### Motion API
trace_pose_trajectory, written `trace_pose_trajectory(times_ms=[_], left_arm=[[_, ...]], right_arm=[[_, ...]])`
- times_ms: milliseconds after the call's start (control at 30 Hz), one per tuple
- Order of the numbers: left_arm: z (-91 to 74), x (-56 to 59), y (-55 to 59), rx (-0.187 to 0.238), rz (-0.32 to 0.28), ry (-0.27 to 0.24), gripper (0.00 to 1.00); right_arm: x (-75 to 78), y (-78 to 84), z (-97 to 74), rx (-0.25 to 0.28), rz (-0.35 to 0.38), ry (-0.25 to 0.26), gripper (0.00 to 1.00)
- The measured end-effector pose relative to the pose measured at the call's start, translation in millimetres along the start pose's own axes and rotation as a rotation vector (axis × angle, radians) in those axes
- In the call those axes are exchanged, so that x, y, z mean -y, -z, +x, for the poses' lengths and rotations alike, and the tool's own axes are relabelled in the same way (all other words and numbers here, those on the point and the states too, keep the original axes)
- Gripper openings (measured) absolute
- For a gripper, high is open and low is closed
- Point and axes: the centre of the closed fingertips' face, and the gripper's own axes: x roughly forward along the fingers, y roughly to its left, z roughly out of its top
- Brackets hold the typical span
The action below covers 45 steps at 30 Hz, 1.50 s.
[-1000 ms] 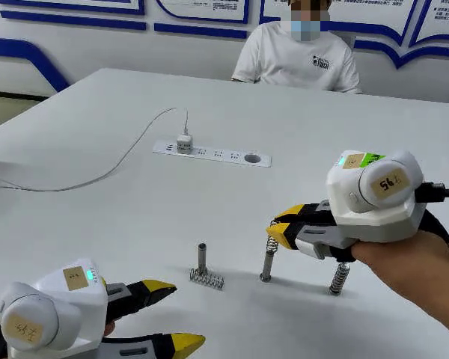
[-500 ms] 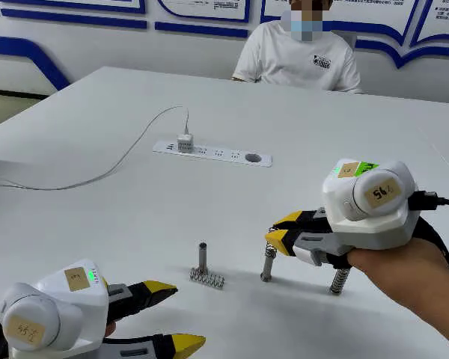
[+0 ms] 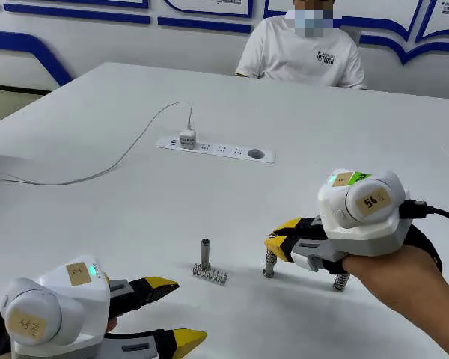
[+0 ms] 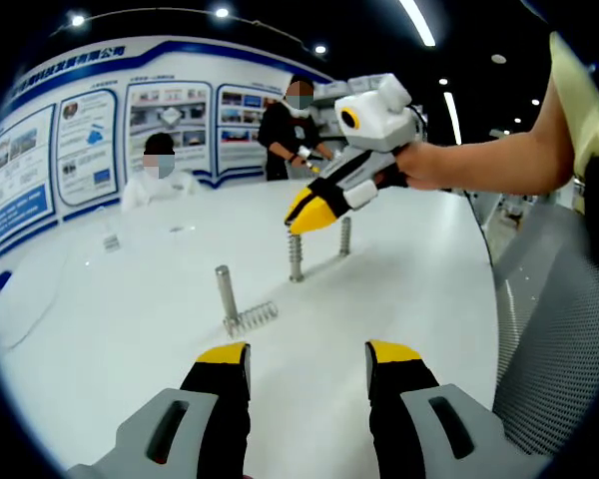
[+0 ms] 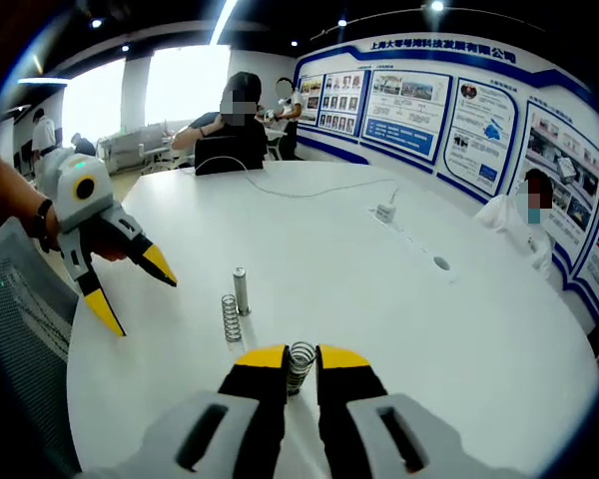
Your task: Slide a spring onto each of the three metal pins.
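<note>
Right tongs pinched a spring on the second pin, left tongs gaped; the last pin stood bare beside a loose spring.

A big white table holds a long white power strip with a thin white cord. Behind it is a white wall with blue stripes, where a person in a white shirt sits. Small round lights shine in the dark ceiling, and blue picture boards hang on the wall.
</note>
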Motion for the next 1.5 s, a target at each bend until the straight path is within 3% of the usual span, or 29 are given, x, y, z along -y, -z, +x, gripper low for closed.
trace_pose_trajectory(times_ms=[500,933,1233,1500], left_arm=[[-0.3,0.6,1.4,-0.002,-0.004,-0.004,0.47],[-0.8,0.4,0.7,-0.001,-0.004,-0.006,0.47],[-0.7,0.5,-0.5,-0.001,-0.001,-0.004,0.47],[0.0,1.4,-2.8,0.003,0.002,-0.001,0.47]], right_arm=[[-5.0,16.1,11.1,-0.044,0.006,-0.016,0.12],[-4.9,15.6,9.7,-0.041,0.013,-0.014,0.14],[-6.8,1.4,1.7,-0.006,-0.007,-0.004,0.17],[-18.1,-13.7,2.7,0.022,-0.035,-0.022,0.17]])
